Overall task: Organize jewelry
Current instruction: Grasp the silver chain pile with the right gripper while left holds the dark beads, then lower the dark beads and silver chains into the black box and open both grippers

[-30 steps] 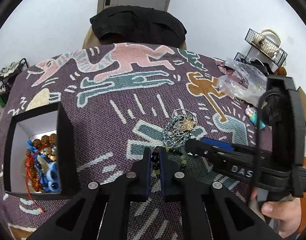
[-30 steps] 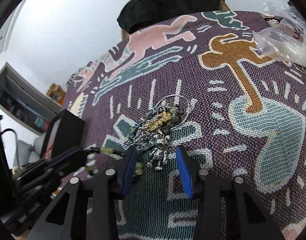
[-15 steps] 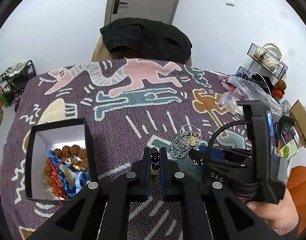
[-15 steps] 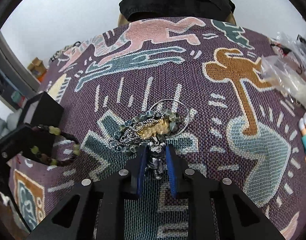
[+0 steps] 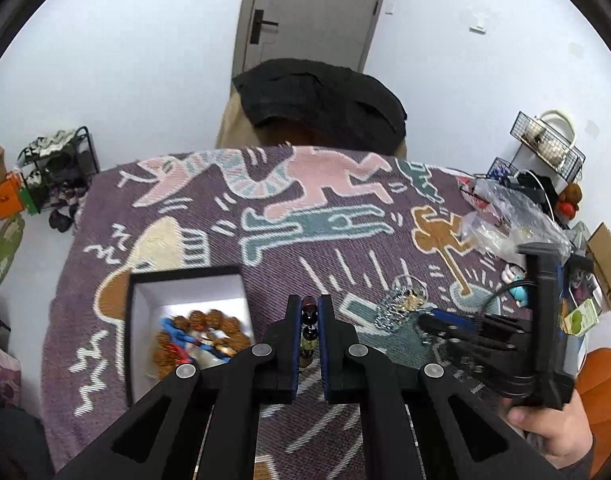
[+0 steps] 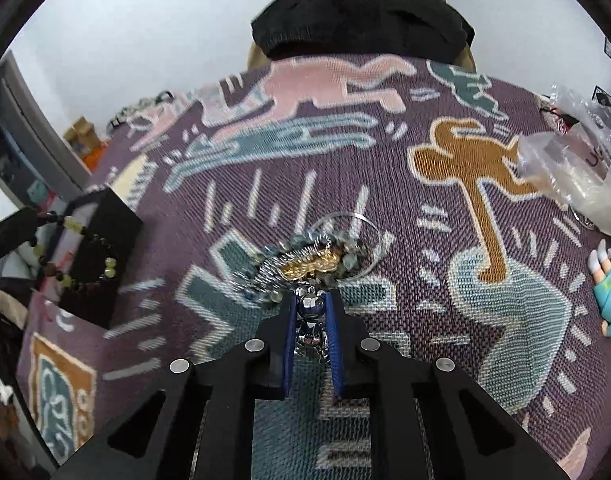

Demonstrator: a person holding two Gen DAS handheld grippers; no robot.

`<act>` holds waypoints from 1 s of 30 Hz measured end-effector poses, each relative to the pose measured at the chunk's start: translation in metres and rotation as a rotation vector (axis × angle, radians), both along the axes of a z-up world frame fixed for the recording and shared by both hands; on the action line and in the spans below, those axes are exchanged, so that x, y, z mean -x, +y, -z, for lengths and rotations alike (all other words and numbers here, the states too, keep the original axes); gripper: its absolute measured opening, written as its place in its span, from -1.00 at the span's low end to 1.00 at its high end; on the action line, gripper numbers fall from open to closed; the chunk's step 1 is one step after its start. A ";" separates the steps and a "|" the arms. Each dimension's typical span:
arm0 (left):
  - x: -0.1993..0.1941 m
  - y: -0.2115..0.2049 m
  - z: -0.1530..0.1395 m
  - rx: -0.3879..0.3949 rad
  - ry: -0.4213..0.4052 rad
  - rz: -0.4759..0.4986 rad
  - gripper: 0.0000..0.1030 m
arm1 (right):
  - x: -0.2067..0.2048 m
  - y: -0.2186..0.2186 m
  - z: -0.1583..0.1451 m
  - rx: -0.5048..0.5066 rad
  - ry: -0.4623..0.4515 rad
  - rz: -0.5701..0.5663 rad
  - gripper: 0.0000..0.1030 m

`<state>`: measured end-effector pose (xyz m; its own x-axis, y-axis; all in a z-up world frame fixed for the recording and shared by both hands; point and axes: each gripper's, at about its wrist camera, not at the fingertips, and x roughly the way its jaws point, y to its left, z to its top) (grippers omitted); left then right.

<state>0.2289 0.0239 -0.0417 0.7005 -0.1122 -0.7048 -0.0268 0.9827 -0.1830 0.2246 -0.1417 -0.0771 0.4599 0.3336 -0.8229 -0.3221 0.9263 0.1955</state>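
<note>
My left gripper (image 5: pixel 309 312) is shut on a dark bead bracelet (image 5: pixel 308 330) and holds it above the cloth, just right of the black box (image 5: pixel 185 276) that holds beads and blue pieces. The bracelet also shows hanging at the left of the right wrist view (image 6: pixel 85 256). My right gripper (image 6: pixel 311 304) is shut on a silver charm piece (image 6: pixel 311 316) at the near edge of the jewelry pile (image 6: pixel 317 260) of chains, beads and a gold piece. The pile shows in the left wrist view (image 5: pixel 401 304) too.
A patterned purple cloth (image 6: pixel 485 320) covers the table. A clear plastic bag (image 6: pixel 577 164) lies at the right edge, with a small blue figurine (image 6: pixel 609 284) near it. A chair with a black cover (image 5: pixel 321 100) stands at the far side.
My left gripper has lifted the bracelet and carried it left toward the box. My right gripper has moved onto the pile's near edge and closed on the silver piece.
</note>
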 end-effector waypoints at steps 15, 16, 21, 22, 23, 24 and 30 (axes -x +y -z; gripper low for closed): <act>0.020 0.057 -0.020 -0.004 -0.044 -0.099 -0.85 | 0.033 0.018 -0.111 -0.065 -0.219 -0.074 -0.70; 0.021 0.061 -0.020 -0.004 -0.045 -0.105 -0.85 | 0.034 0.020 -0.118 -0.065 -0.231 -0.081 -0.70; 0.024 0.074 -0.019 -0.008 -0.046 -0.133 -0.85 | 0.045 0.035 -0.157 -0.049 -0.308 -0.120 -0.70; 0.024 0.076 -0.018 -0.008 -0.044 -0.137 -0.84 | 0.047 0.038 -0.164 -0.044 -0.323 -0.127 -0.70; 0.024 0.078 -0.017 -0.006 -0.043 -0.140 -0.84 | 0.049 0.040 -0.171 -0.038 -0.337 -0.131 -0.70; 0.024 0.080 -0.016 -0.001 -0.043 -0.145 -0.84 | 0.050 0.042 -0.176 -0.034 -0.347 -0.135 -0.70; 0.020 0.088 -0.008 0.060 -0.012 -0.125 -0.82 | 0.057 0.059 -0.210 -0.011 -0.412 -0.157 -0.70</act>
